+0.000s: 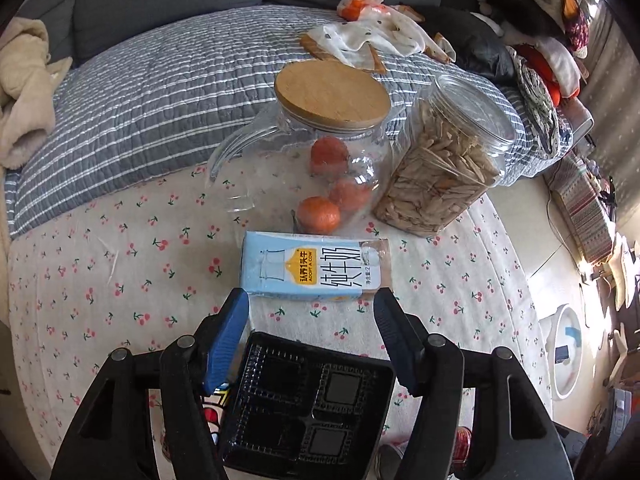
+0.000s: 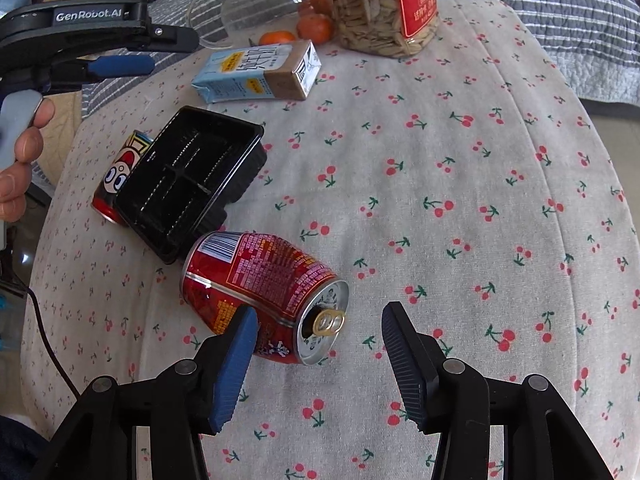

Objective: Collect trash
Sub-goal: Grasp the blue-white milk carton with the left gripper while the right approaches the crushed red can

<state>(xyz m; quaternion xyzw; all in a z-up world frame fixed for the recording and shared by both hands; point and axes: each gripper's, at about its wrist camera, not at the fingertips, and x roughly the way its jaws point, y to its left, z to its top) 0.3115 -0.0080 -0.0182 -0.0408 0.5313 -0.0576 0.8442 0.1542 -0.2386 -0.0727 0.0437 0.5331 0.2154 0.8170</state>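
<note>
**Closing in on a fallen can**

Hovering low over a cherry-print tablecloth, with the right gripper spread wide and gripping nothing. Lying just ahead and left of centre between those blue-padded fingers: a dented red aluminium drink can, on its side, pull-tab end turned toward the camera and slightly right, long axis running away and to the left. Sitting near the left pad, well apart from the right one, so probably calling for a small shift leftward and a turn of the wrist to bring the pads across the can's round body rather than its ends.

Farther out, leaning on a second, cartoon-printed red can: a black plastic compartment tray. Beyond that, flat on its side: a pale blue milk carton.

Poised likewise with jaws released and empty, the left gripper, straddling the tray's far rim from above, carton just past the fingertips. Nearer to the tray and carton on this side; nearer to the dented can on the right.
</note>
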